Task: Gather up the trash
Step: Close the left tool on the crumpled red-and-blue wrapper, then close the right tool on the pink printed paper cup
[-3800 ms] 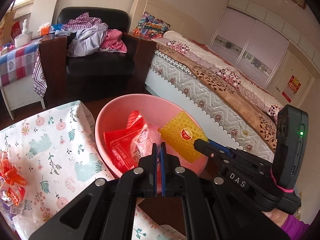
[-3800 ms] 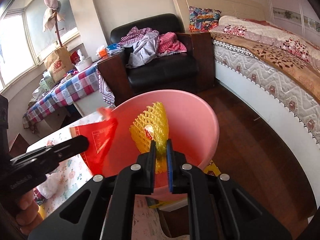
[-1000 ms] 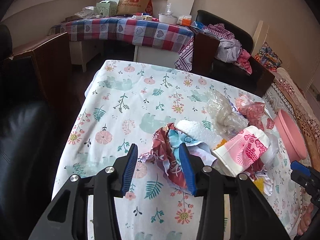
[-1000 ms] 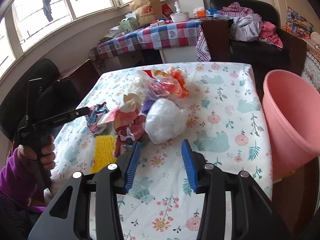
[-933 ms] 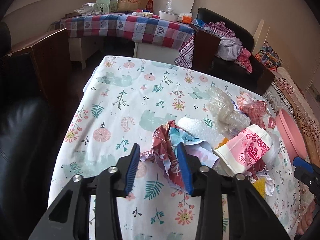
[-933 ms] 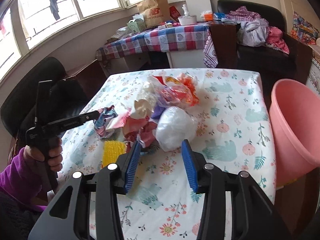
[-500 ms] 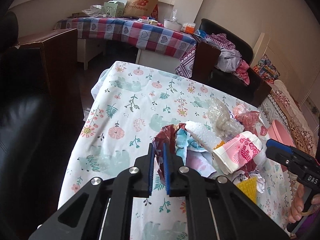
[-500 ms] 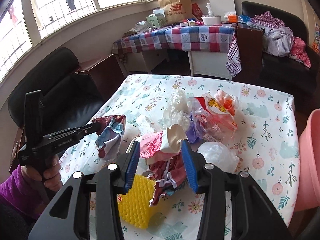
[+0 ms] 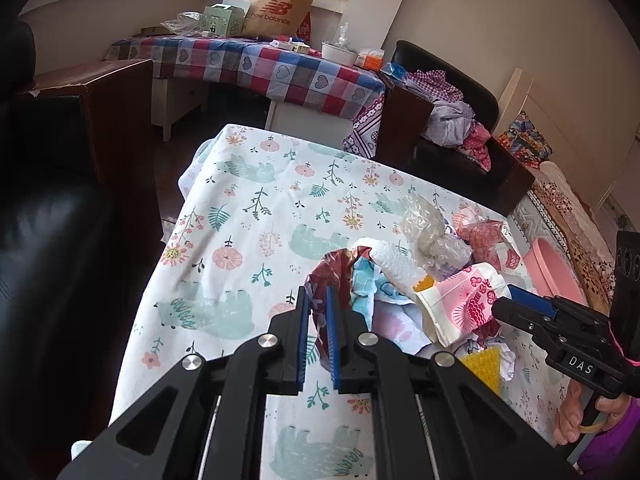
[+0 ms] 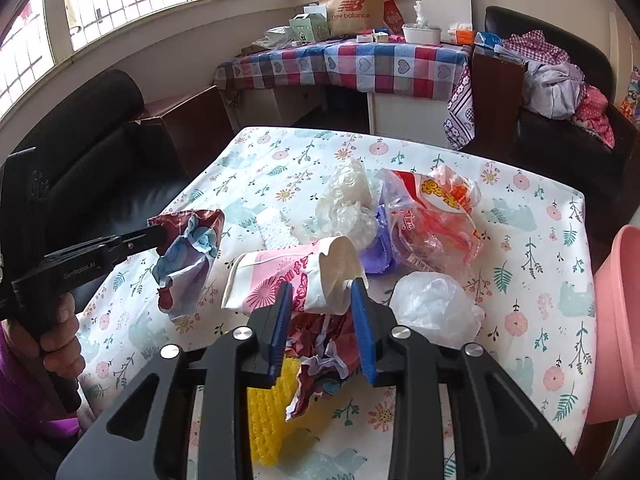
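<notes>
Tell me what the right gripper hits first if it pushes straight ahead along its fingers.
Most likely the pink floral paper cup: it lies crushed on its side between the closing fingers of the right gripper. Behind it sits the purple wrapper, though depth is hard to judge.

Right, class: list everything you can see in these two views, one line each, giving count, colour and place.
Crumpled maroon and blue wrapper: one, clamped in left gripper.
Pink and white paper cup: one, on its side, between right gripper's closing jaws.
Yellow foam net: one, near table edge.
Clear plastic bags: two, white, mid-table.
Red and orange snack bag: one, beyond the cup.
Pink plastic basin: one, beside the table.
Floral tablecloth: one, white, covering the table.
Brown paper bag: one, on far checked table.
Left gripper: black, blue pads.
Right gripper: black, blue pads.
</notes>
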Tool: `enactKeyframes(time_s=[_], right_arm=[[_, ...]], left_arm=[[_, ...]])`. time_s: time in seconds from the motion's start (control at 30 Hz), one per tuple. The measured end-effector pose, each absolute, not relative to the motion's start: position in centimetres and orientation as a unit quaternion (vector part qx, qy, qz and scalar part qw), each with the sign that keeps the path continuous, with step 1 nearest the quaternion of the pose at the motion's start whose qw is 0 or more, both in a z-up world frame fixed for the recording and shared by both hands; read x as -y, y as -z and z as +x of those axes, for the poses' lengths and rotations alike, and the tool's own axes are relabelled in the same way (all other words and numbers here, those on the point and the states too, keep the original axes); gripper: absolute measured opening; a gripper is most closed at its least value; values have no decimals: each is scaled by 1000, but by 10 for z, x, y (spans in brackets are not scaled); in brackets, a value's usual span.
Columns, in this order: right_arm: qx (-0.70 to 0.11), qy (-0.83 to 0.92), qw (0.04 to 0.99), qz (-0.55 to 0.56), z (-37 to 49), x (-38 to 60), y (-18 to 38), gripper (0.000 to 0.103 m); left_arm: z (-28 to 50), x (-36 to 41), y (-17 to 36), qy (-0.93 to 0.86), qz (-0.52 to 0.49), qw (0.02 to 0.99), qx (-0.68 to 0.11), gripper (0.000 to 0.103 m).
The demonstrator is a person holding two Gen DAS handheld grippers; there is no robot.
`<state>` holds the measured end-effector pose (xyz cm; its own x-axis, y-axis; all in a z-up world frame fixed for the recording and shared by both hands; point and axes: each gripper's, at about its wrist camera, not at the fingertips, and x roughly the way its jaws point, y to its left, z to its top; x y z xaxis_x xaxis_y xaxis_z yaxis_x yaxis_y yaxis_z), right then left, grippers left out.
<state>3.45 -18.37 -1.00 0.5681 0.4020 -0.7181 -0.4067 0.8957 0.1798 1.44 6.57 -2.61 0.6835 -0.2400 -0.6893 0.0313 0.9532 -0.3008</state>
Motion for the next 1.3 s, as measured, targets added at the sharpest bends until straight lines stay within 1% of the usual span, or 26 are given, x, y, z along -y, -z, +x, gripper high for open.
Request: enactKeyframes(time_s=[0.37,0.43,0.47,0.5,0.73,0.77,0.8,0.9,1.03,1.07,1.13,1.17,1.2,1.23,1.3], right_arm=[[-366,-215,905,35,8,219,-14,30],[-359,-210,909,36,3,225,-18,22],[-355,-207,911,38,1,228,-20,21],[-353,-206,912,41,-1,232,-22,14],[-360,-185,912,57,-8,259,-17,12],[-362,-181,913,59,-10,264,-15,7],[-363,-177,913,61,-12,268,-13,6],[-367,-158,914,72,-17,285,-8,6],[-393,-137,901,125,-21,312,1,6],[-402,-133,895,138,-22,316,4,7],[-420,-130,883,165,-24,322,11,18],[-425,-130,878,179,-26,323,13,31],[-427,-133,874,190,-27,322,15,41],[-428,-139,871,196,-28,319,14,44],[-430,-151,870,191,-28,307,13,45]], left_arm=[[1,-51,-6,95,-121,921,-358,8],[-1,-46,-12,100,-118,923,-352,8],[-2,-43,-15,102,-116,924,-349,8],[-3,-41,-18,105,-114,925,-347,8],[-5,-23,-30,120,-99,929,-335,8],[-5,-21,-30,121,-97,929,-336,8],[-5,-19,-29,122,-96,928,-338,8],[-5,-15,-28,124,-93,927,-342,8],[-4,-11,-26,131,-92,925,-345,8],[-4,-9,-26,133,-90,925,-345,8],[-3,-6,-25,138,-89,924,-345,8],[-3,-5,-24,141,-88,924,-345,8],[-2,-4,-24,143,-88,923,-346,8],[-2,-3,-23,145,-88,923,-346,8],[-3,0,-23,149,-87,922,-347,8]])
